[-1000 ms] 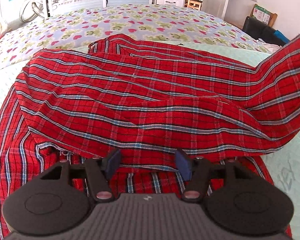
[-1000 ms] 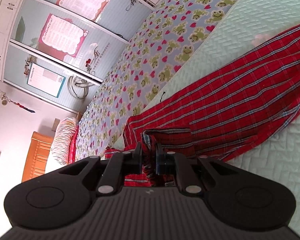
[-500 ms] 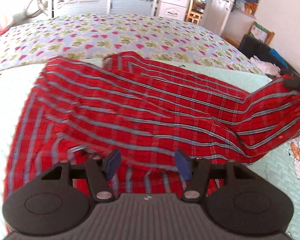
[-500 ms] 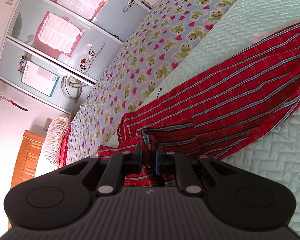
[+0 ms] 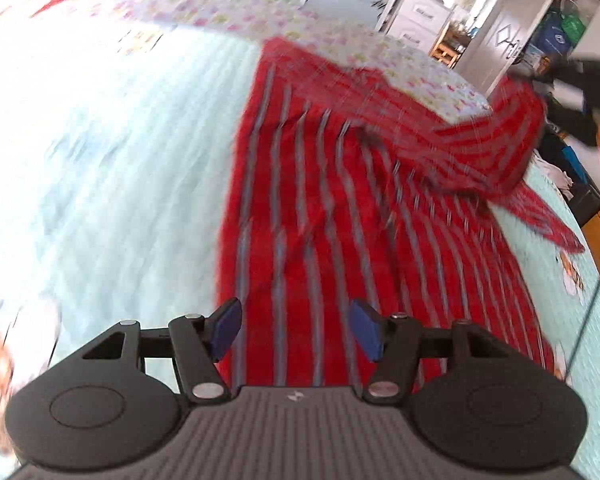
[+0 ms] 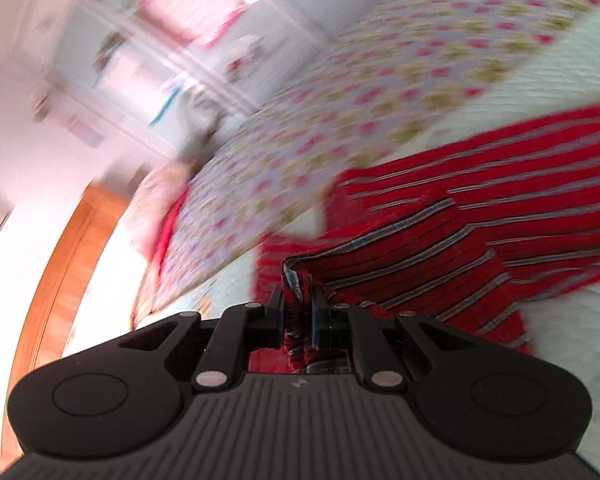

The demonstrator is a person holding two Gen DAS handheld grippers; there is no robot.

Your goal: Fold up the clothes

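Though blurred, left gripper (image 5: pixel 294 330) jaws wide apart, empty, over near edge of red plaid garment (image 5: pixel 340 208) on bed (image 5: pixel 112 168); long axis lower centre to upper rt. Right gripper (image 6: pixel 300 312) jaws clamped on bunched hem.

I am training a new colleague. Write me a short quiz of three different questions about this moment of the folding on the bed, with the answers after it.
1. True or false: the left gripper is clamped on the red plaid garment.
2. Which gripper holds cloth? A) left B) right C) both
3. Fill in: the garment lies on the pale green ____.

Key:
1. False. Its jaws stand open above the cloth with nothing between the pads.
2. B. The right gripper is shut on a bunched edge of the garment.
3. Quilt, the stitched bed cover; a frog-print sheet lies beyond it.
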